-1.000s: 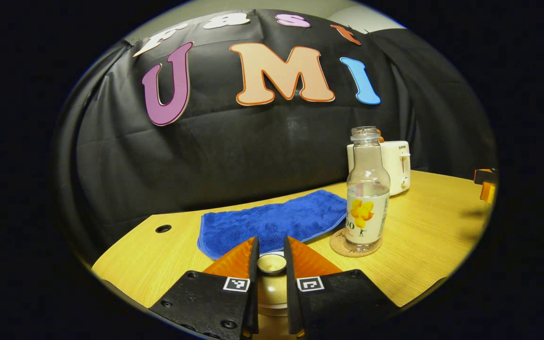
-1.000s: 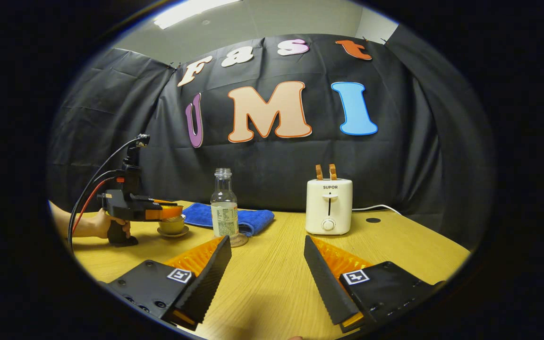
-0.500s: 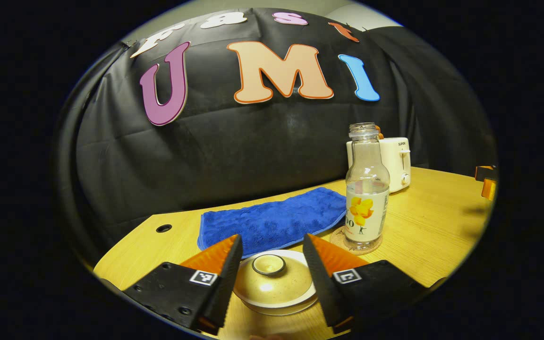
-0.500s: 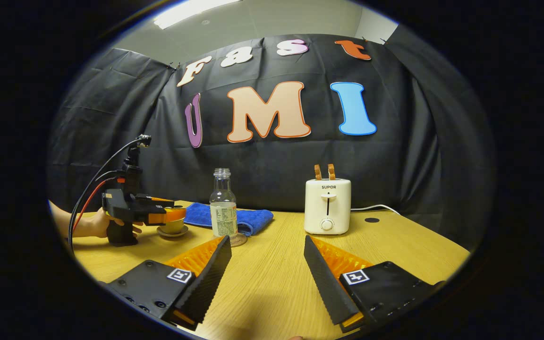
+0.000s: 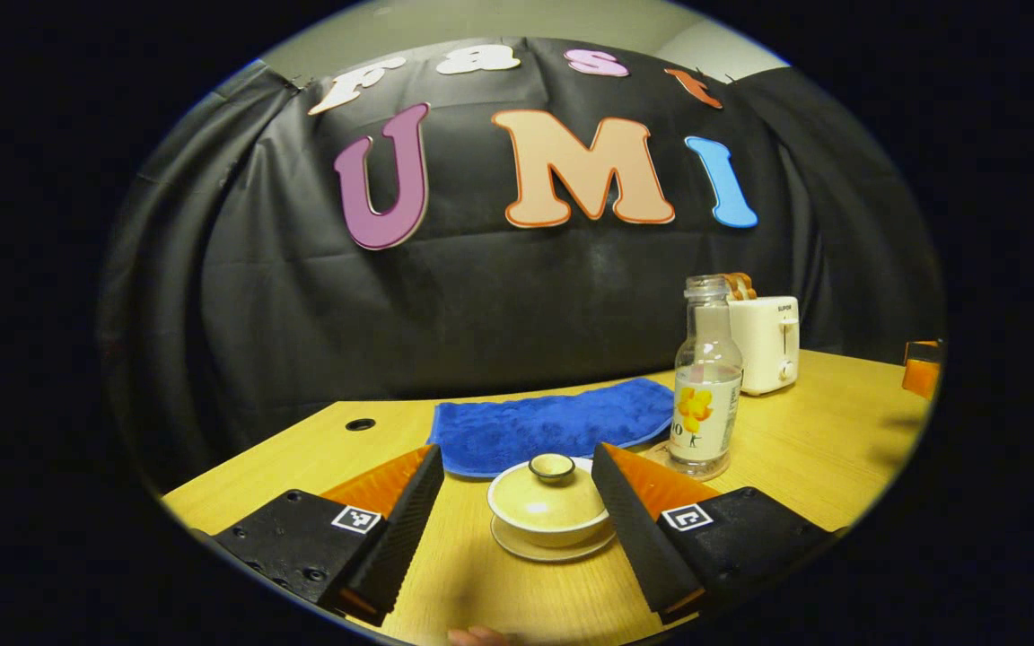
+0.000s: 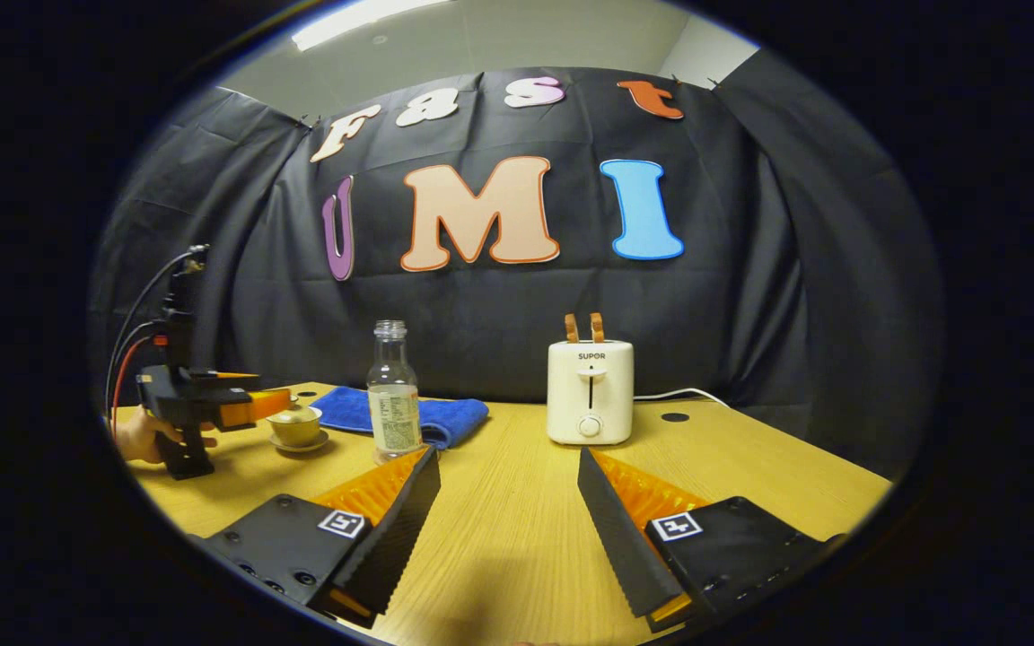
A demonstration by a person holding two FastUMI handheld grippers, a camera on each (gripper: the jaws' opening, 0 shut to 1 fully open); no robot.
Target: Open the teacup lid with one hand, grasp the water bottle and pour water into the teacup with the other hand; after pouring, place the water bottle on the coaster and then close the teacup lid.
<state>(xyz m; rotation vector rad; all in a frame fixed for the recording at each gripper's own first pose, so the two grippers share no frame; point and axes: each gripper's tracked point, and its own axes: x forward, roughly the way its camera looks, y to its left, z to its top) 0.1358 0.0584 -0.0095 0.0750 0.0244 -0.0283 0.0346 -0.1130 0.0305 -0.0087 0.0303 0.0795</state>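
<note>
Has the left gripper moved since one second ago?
Yes. The left gripper has opened and backed away from the lid: a second ago it pinched the knob; now the teacup sits clear between its open fingers.

Bright, even indoor light from a ceiling strip light (image 6: 364, 16) – soft shadows on the counter (image 6: 517, 502), mild glare on the bottle (image 5: 706, 377). Strong fisheye bending at edges; focus sharp throughout.

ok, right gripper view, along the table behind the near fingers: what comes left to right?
The other handheld gripper → lidded yellow-green ceramic teacup on its saucer → clear glass water bottle with a pale label → cream two-slot toaster with two brown slices → small dark hole in the wooden tabletop.
</note>
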